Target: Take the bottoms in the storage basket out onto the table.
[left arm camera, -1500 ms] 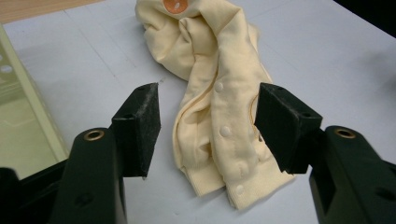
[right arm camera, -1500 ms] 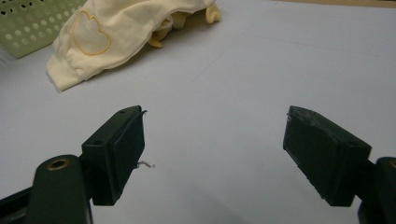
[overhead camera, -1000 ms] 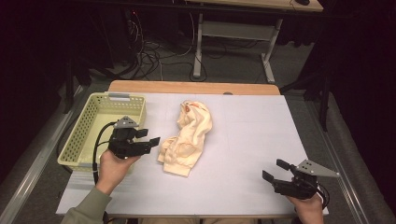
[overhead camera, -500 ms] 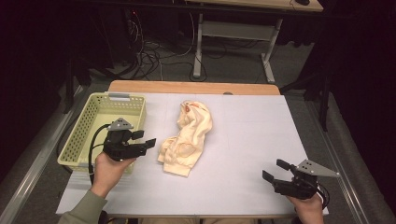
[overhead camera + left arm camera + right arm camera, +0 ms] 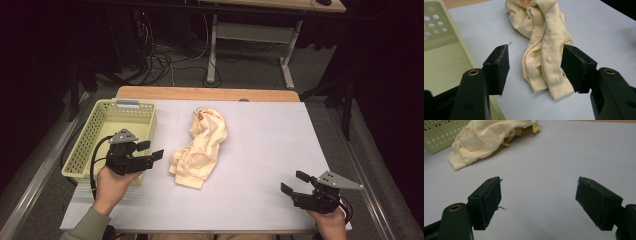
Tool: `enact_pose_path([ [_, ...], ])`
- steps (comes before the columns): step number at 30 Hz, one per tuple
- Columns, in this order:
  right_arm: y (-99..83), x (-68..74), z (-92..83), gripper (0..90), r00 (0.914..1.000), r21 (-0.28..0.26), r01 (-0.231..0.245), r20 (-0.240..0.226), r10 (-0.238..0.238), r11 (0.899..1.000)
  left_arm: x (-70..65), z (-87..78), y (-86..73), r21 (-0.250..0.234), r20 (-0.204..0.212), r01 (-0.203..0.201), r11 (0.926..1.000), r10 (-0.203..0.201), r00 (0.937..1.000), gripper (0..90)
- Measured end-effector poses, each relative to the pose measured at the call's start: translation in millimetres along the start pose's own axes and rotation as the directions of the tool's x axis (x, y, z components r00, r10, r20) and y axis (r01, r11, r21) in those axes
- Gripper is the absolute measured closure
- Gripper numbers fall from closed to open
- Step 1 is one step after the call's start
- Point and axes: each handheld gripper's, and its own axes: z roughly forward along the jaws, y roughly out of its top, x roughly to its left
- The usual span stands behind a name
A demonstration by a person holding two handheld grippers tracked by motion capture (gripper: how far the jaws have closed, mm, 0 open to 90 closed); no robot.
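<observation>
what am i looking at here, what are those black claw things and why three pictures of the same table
A person holds a two-jaw gripper in each hand. The high view looks down on the table: left gripper beside a pale yellow-green basket, right gripper near the front edge. The other two pictures come from cameras riding on each gripper, looking along its jaws. A crumpled cream baby garment with snap buttons lies in the middle. Both grippers are open and hold nothing; the left one points at the garment.

Bright table, dark room

Even overhead light whitens the table (image 5: 260,150); the floor beyond falls to black. Shadows are soft, with no glare. The high view is slightly soft, and both gripper views blur at the near jaws.
</observation>
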Motion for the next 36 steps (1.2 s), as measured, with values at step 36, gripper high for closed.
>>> enact_pose_path([
  [36,-0.1,-0.3,0.2,21.0,1.0000,0.004,0.001,0.000,-0.001,1.000,7.8,-23.4,-21.7,-0.060,-0.033,0.025,0.9979,-0.027,0.9991,36.8],
])
